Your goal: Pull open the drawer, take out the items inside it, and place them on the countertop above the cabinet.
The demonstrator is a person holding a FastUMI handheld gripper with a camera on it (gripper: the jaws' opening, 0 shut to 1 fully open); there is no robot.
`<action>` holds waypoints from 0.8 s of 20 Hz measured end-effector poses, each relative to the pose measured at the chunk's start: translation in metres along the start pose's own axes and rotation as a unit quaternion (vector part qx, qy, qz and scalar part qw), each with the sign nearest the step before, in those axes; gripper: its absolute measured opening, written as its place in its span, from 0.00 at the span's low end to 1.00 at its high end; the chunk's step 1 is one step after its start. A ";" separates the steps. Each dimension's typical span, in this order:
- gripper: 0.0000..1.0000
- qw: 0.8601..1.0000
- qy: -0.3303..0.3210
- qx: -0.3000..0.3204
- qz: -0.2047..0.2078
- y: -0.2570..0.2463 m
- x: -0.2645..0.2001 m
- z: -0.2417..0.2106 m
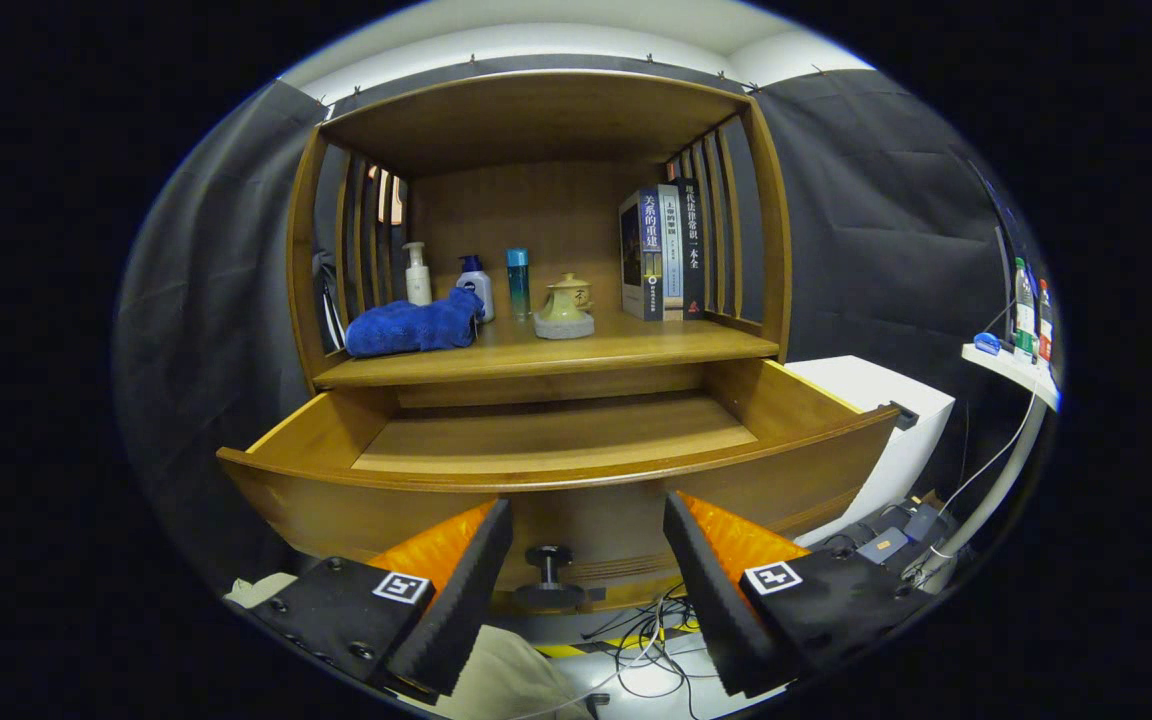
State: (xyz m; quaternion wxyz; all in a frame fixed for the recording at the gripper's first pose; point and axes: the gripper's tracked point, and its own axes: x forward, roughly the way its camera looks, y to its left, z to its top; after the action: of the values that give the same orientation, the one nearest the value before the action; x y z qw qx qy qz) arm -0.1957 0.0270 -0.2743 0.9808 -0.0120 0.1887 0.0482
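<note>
The drawer (556,440) stood pulled well out of the wooden cabinet (536,120), its curved front rail running just ahead of the gripper (586,550). The drawer floor showed as bare wood from the left wall across to the right wall. The gripper's fingers (456,590) were spread wide apart and held nothing; the dark knob (548,575) on the drawer front sat between them, touching neither finger.

On the countertop (546,355) above the drawer, from the left: a blue towel (414,325) lay bunched near the slatted left side, with a white pump bottle (417,273) behind it, then a bottle with a blue cap (476,285) touching the towel's right end, then a slim teal bottle (518,283). A pale lidded pot (565,307) stood near the middle, apart from the bottles. Open wood lay between the pot and the upright books (661,250) against the right slats, and along the countertop's front edge.

To the right of the cabinet stood a white box (886,400), and beyond it a small shelf (1011,365) carrying bottles.
</note>
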 end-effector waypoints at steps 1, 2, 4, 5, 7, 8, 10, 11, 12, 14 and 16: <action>0.99 1.000 -0.003 0.001 0.001 -0.001 0.000 0.003; 0.99 1.000 -0.002 0.002 0.003 0.000 -0.001 0.002; 0.98 1.000 -0.003 0.003 0.006 0.001 -0.001 0.002; 0.98 1.000 -0.004 0.002 0.007 0.001 0.000 0.003; 0.98 1.000 -0.006 0.004 0.007 0.000 0.003 0.004; 0.98 1.000 -0.005 0.007 0.004 -0.001 0.006 0.006; 0.98 1.000 -0.003 0.014 0.003 0.000 0.015 0.007; 0.98 1.000 -0.001 0.018 0.003 0.002 0.021 0.010; 0.98 1.000 -0.001 0.022 0.005 0.003 0.026 0.012; 0.99 1.000 0.004 0.022 0.005 0.002 0.036 0.013; 0.99 1.000 0.006 0.024 0.005 0.004 0.045 0.018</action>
State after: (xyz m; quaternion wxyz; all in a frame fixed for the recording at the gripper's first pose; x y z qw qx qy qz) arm -0.1479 0.0360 -0.2746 0.9794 0.0119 0.1957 0.0485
